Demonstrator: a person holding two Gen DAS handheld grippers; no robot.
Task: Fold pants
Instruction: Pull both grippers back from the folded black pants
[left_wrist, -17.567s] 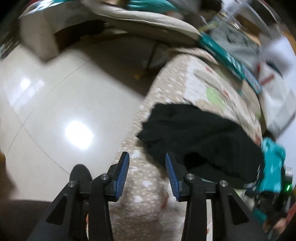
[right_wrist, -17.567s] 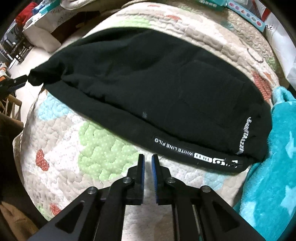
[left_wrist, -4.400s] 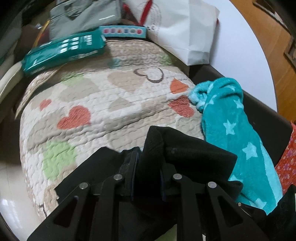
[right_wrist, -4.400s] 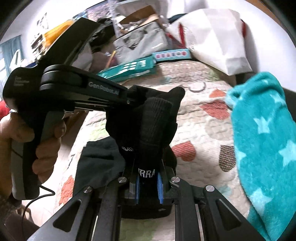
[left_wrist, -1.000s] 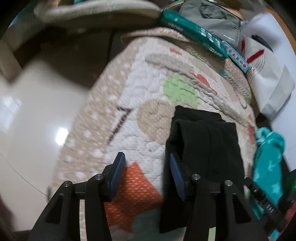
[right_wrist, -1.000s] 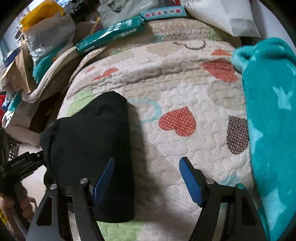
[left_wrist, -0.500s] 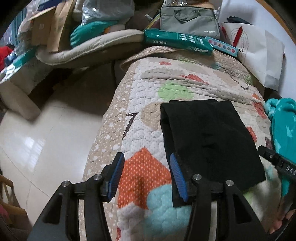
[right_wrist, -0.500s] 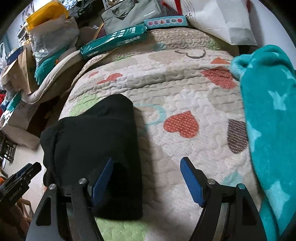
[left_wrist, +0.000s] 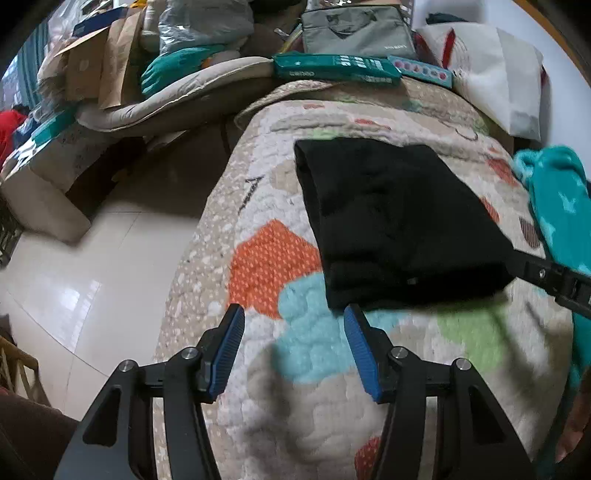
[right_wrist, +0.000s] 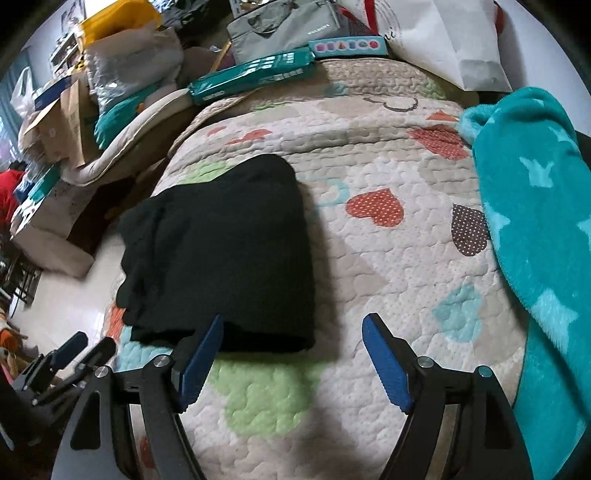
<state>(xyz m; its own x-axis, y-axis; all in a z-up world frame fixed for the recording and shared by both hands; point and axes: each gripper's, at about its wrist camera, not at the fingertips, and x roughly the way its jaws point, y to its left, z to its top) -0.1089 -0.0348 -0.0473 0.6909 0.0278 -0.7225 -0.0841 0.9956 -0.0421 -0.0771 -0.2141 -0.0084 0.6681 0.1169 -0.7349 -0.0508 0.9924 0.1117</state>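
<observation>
- The pants (left_wrist: 399, 225), black, lie folded into a compact rectangular bundle on the quilt (left_wrist: 317, 369); in the right wrist view the bundle (right_wrist: 221, 258) sits on the left part of the quilt (right_wrist: 388, 258), close to its left edge.
- The left gripper (left_wrist: 293, 350) is held above the quilt just short of the near edge of the pants. Its fingers are spread apart with nothing between them. The blue pads (left_wrist: 360, 354) face each other over a pale blue patch of the quilt.
- The right gripper (right_wrist: 291, 362) is likewise released, fingers set wide and empty. Its left pad (right_wrist: 199, 362) overlaps the near edge of the pants in the picture; whether it touches the fabric cannot be told.
- In the left wrist view, a part of the right gripper (left_wrist: 550, 277) shows at the right-hand side of the pants, at or just beside their near right corner.
- In the right wrist view, the tips of the left gripper (right_wrist: 79, 350) show at lower left, just beside the near left corner of the pants.
- A teal blanket (right_wrist: 535, 221) with pale stars lies along the right side of the quilt, well apart from the pants.
- At the far end of the quilt lie a long green pack (right_wrist: 255, 75), a grey bag (right_wrist: 284, 27) and a white paper bag (right_wrist: 450, 40).
- To the left, past the quilt's edge, a pale tiled floor (left_wrist: 81, 266) and piled cardboard boxes (left_wrist: 88, 70) are visible.
</observation>
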